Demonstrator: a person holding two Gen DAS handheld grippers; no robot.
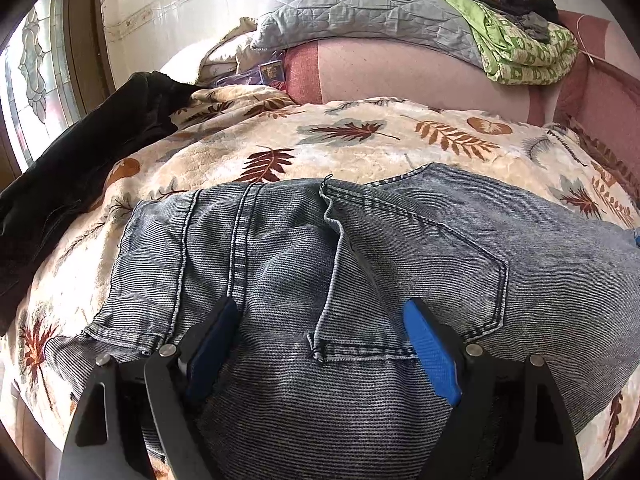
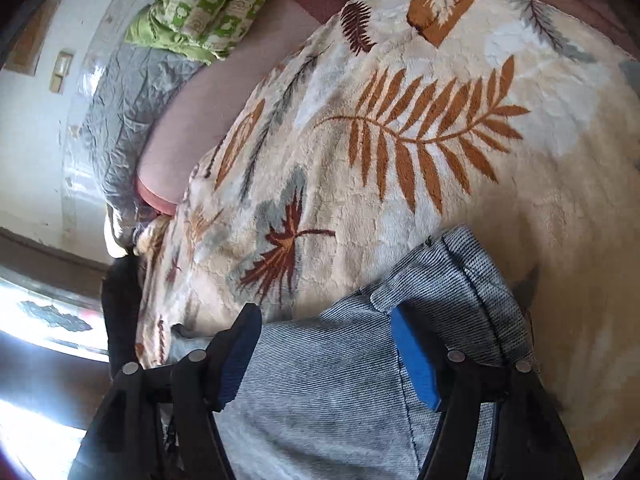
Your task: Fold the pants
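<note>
Faded blue jeans (image 1: pixel 400 240) lie on a cream blanket with a leaf print (image 1: pixel 360 148); a back pocket and the seat seams face up. My left gripper (image 1: pixel 322 306) hovers low over the pocket area, open wide, its blue pads (image 1: pixel 432 352) on either side of the denim without pinching it. In the right wrist view, a folded-over end of the jeans (image 2: pixel 460 272) rests on the same blanket (image 2: pixel 400 160). My right gripper (image 2: pixel 324 314) is tilted over the denim (image 2: pixel 332 380), jaws apart, with cloth lying between the fingers but not squeezed.
A black garment (image 1: pixel 80 168) lies at the blanket's left edge. Behind are a grey quilted pillow (image 1: pixel 360 4), a green patterned cloth (image 1: pixel 520 48) with dark clothes on top, and a pink mattress (image 1: pixel 420 76). A window (image 1: pixel 32 92) is at the left.
</note>
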